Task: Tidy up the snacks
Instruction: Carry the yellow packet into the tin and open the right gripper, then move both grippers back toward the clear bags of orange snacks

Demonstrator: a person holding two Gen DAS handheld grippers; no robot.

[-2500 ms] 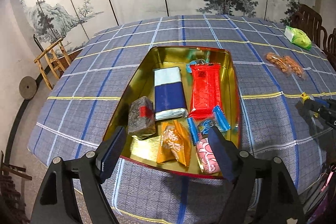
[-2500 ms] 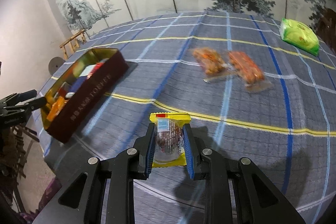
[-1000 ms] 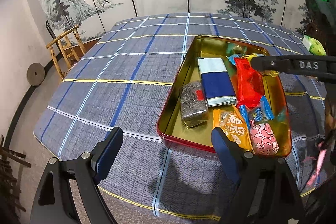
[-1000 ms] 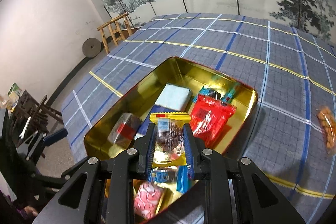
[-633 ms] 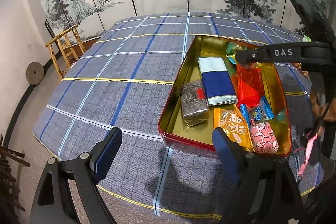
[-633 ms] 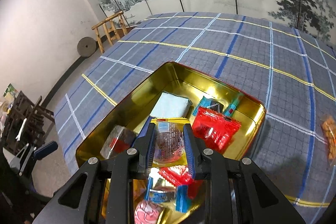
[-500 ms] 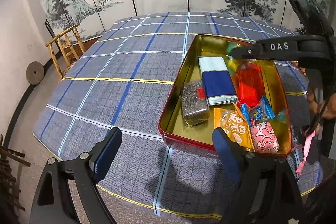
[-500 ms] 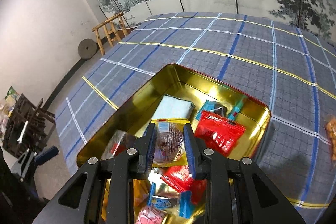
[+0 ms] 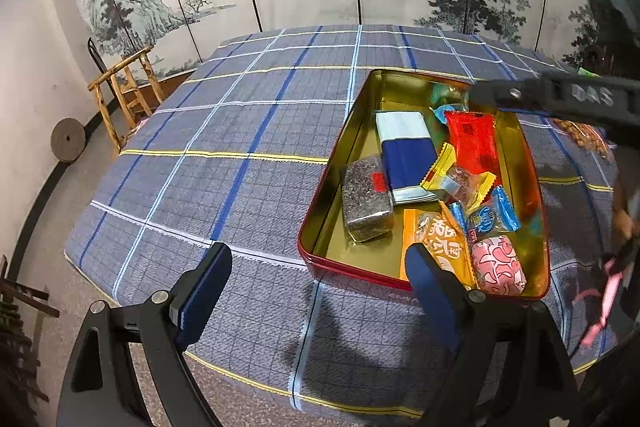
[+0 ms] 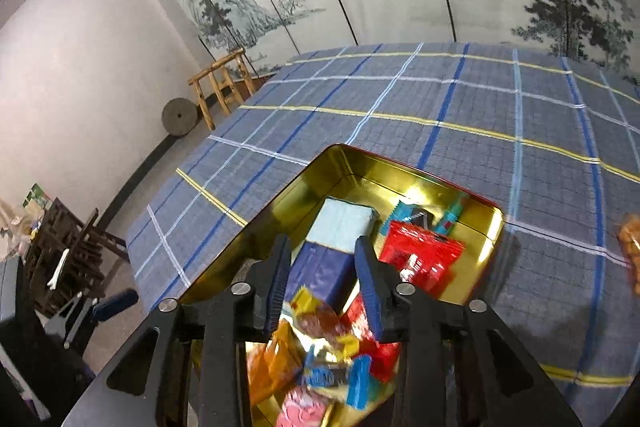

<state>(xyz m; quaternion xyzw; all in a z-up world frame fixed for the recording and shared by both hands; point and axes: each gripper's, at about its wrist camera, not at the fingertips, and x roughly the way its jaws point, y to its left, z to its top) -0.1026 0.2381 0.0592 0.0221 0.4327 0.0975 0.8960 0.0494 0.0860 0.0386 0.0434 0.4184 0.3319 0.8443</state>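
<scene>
A gold-lined red tin sits on the checked tablecloth and holds several wrapped snacks. The yellow-edged clear snack packet lies in the tin, across the blue-and-white box and the red packet. My right gripper hovers over the tin, its jaws opening, with nothing pressed between the pads; the packet lies loose below them. Its arm crosses the top right of the left wrist view. My left gripper stands wide open and holds nothing, at the tin's near edge.
Loose orange snacks lie on the cloth right of the tin. A wooden rack and a stone wheel stand on the floor at the left. A painted folding screen closes the back. Dark furniture stands at the lower left.
My right gripper carried the yellow-edged packet over the tin, then parted its jaws; the packet dropped in among the other snacks. The left gripper kept still.
</scene>
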